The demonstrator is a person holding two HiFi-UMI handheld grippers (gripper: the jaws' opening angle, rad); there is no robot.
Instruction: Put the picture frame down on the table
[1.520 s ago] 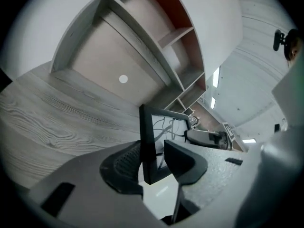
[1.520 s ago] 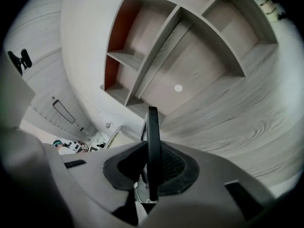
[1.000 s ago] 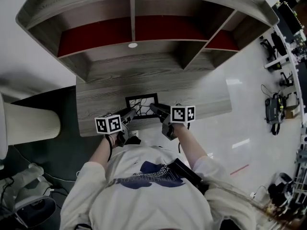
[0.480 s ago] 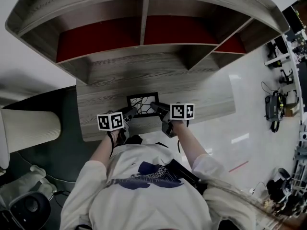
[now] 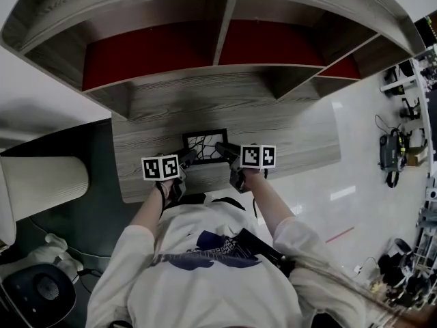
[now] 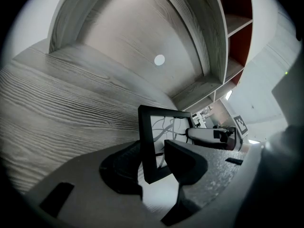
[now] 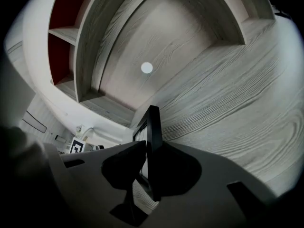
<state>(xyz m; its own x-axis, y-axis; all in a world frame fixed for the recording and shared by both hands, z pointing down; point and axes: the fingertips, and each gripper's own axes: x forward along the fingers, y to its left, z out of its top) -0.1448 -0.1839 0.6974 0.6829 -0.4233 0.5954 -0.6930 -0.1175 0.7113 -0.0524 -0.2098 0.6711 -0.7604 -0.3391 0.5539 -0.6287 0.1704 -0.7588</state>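
Left gripper [image 6: 152, 152]: cube [image 5: 161, 167] carries black-and-white square markers. Jaws clamped on the left side bar of the picture frame [image 5: 203, 142].

Frame: black, upright, with a branching-line print. It sits low at the table [image 5: 293, 132] by the front edge, about mid-width. Contact with the wood unclear.

Right gripper [image 7: 151, 148]: marker cube likewise. Jaws have just been opening, with the frame's right edge between them and the pads touching it.

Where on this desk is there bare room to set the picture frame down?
The desk is bare almost everywhere: a wide strip left of the picture frame out to the desk's left end, another on its right out to the right end, and the stretch behind it up to the hutch. Only the front middle, right around the frame, is crowded.
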